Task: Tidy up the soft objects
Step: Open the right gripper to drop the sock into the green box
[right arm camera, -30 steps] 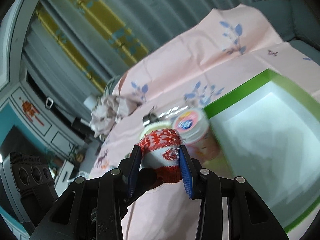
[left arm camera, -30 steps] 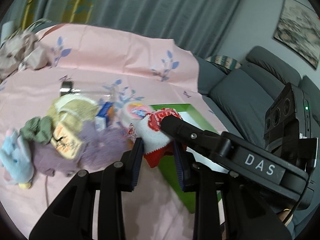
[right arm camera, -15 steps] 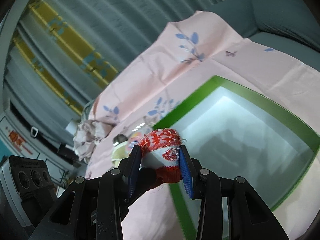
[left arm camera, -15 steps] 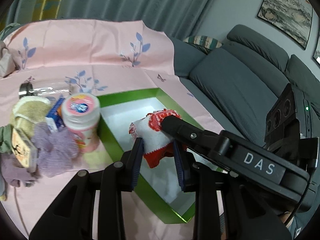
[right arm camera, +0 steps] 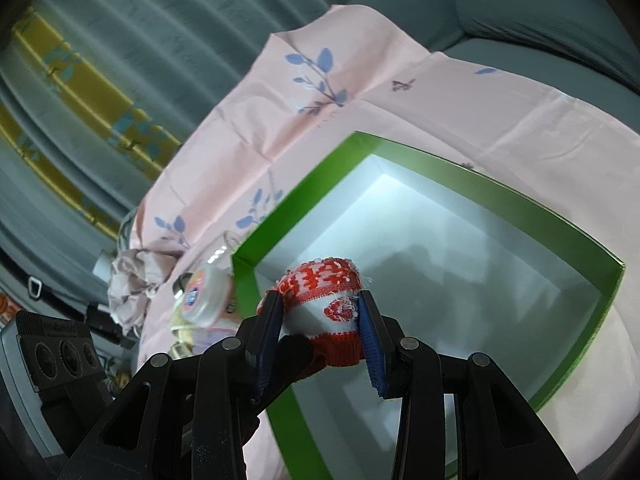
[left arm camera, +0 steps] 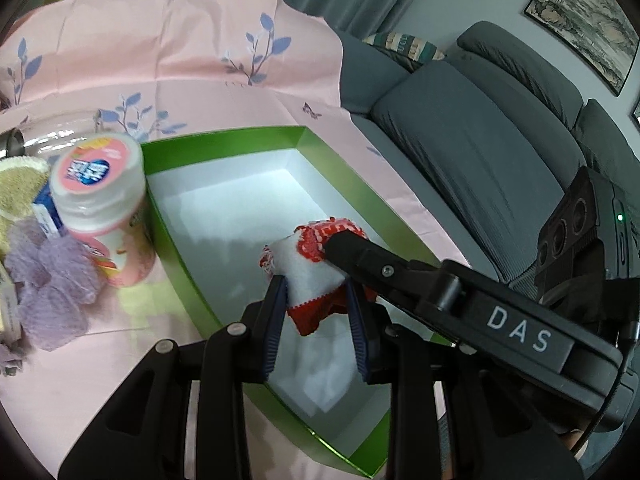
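Red-and-white knitted sock (left arm camera: 310,276), rolled, clamped at once by left gripper (left arm camera: 318,322) and right gripper (right arm camera: 320,334), held above the empty green box (left arm camera: 224,142). Its long axis runs near-to-far in the left view, patterned end far. Purple mesh pouf (left arm camera: 48,280) and other items remain left of the box, unsorted.

A red-and-white knitted sock (left arm camera: 316,276), a green box (left arm camera: 224,148) with white inside, pink cloth (left arm camera: 168,48) with blue leaves.
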